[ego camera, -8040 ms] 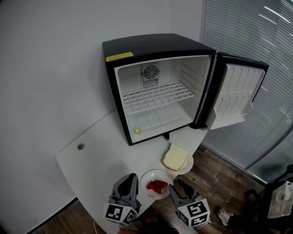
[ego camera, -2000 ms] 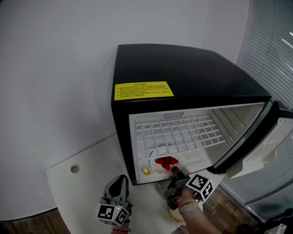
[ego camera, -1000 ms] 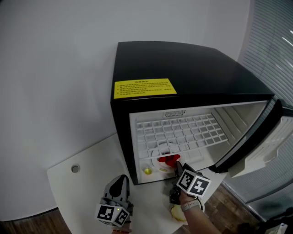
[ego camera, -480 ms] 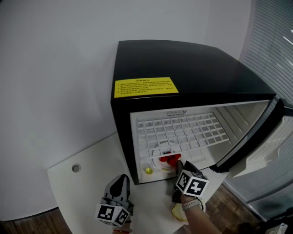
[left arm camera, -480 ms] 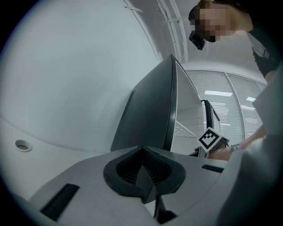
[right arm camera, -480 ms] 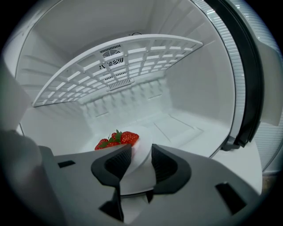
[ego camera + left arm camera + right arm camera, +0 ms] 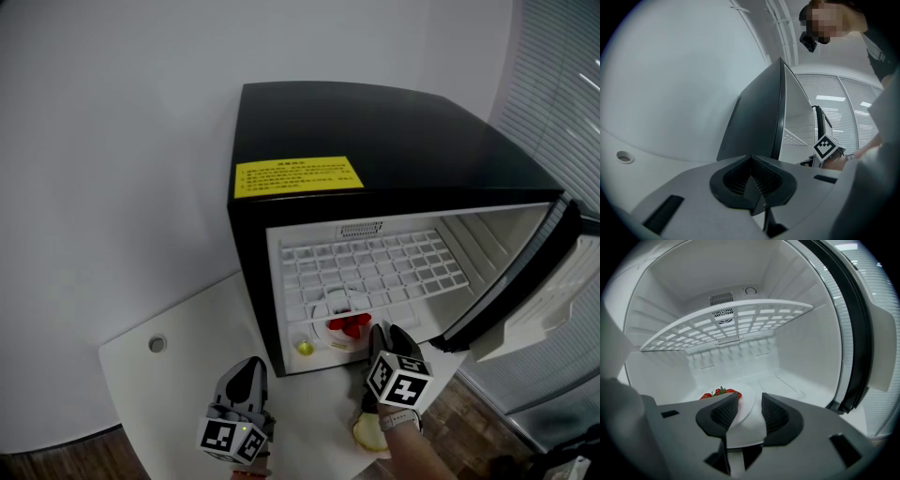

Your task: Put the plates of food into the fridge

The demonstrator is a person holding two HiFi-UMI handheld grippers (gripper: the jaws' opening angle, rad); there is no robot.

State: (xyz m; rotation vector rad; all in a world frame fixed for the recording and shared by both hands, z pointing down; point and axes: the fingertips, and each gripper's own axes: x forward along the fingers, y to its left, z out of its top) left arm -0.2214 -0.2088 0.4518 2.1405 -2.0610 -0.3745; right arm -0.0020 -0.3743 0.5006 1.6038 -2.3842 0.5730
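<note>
A white plate of strawberries (image 7: pixel 335 342) lies on the floor of the open black fridge (image 7: pixel 375 122), near its front. My right gripper (image 7: pixel 388 332) sits at the fridge mouth just right of that plate. In the right gripper view the plate's near rim (image 7: pixel 746 404) lies between the jaws of this gripper (image 7: pixel 750 411), which have just been opening and stand apart from it. The strawberries (image 7: pixel 719 392) show beyond the left jaw. A second plate with bread (image 7: pixel 367 433) rests on the table under my right wrist. My left gripper (image 7: pixel 246 379) hovers shut over the table, empty.
The fridge door (image 7: pixel 553 291) swings open to the right. A white wire shelf (image 7: pixel 375 267) spans the fridge above the plate. A small yellow thing (image 7: pixel 304 349) lies at the front left of the fridge floor. The white table (image 7: pixel 178 384) has a round hole (image 7: pixel 157 344) at left.
My right gripper has rolled and edged slightly right, and its jaws have spread off the strawberry plate, which now lies flat on the fridge floor. The left gripper has stayed put.
</note>
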